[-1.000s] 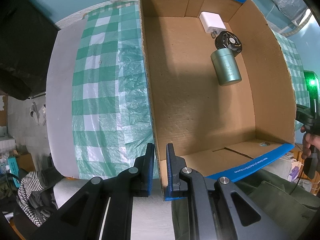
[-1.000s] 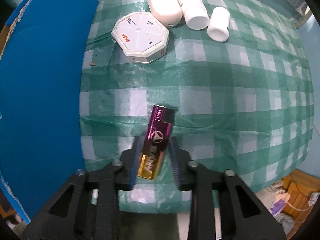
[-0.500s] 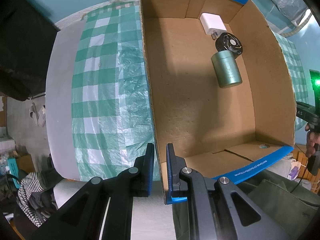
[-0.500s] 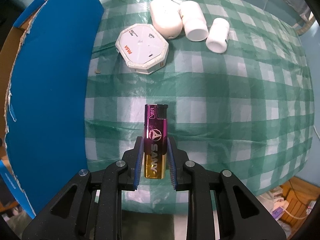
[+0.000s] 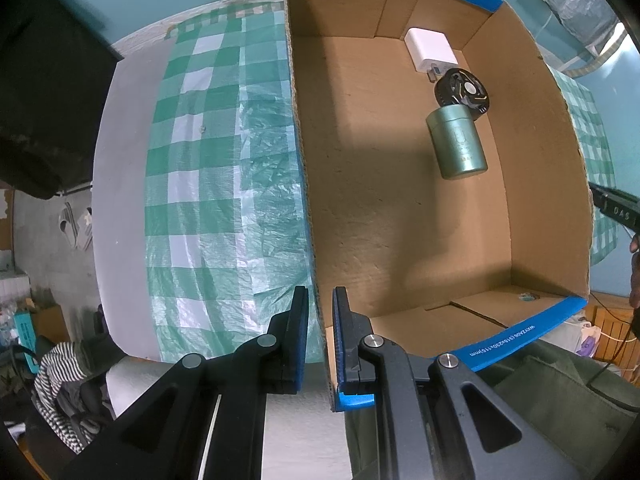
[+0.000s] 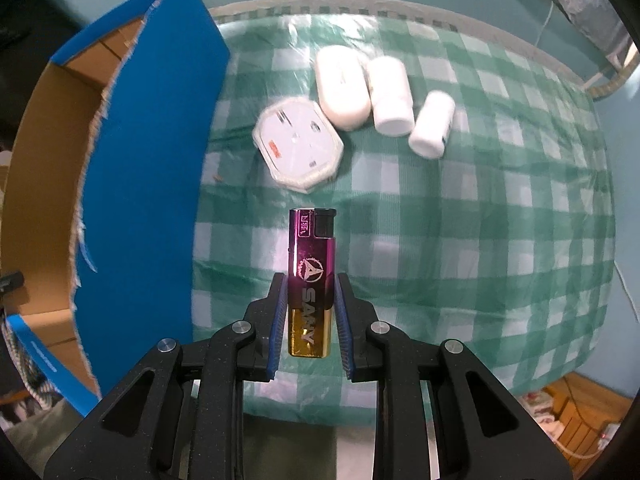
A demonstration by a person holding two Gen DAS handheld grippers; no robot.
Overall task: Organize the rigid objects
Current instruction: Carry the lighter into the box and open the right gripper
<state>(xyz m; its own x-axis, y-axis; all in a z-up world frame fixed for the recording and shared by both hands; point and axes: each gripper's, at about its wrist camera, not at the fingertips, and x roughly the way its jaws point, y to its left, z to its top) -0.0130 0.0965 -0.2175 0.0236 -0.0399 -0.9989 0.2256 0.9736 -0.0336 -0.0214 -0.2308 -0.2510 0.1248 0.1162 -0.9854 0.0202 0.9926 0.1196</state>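
Lighter (image 6: 310, 284) clamped in right tool (image 6: 310, 312), above tablecloth; left tool (image 5: 320, 320) pinching box wall (image 5: 308, 216).

Green-and-white checked cloth (image 6: 460, 216) under a clear sheen. Lighter (image 6: 311, 280) magenta-purple fading to gold at its base, black cap, silver logo; box (image 5: 384, 208) brown cardboard inside, blue outside and along the rim. White charger (image 5: 430, 50), black disc (image 5: 462, 92), metallic green can (image 5: 458, 144); white octagonal case (image 6: 300, 148), white bottles (image 6: 390, 98); black grippers (image 6: 311, 320) with blue pads (image 6: 278, 328).
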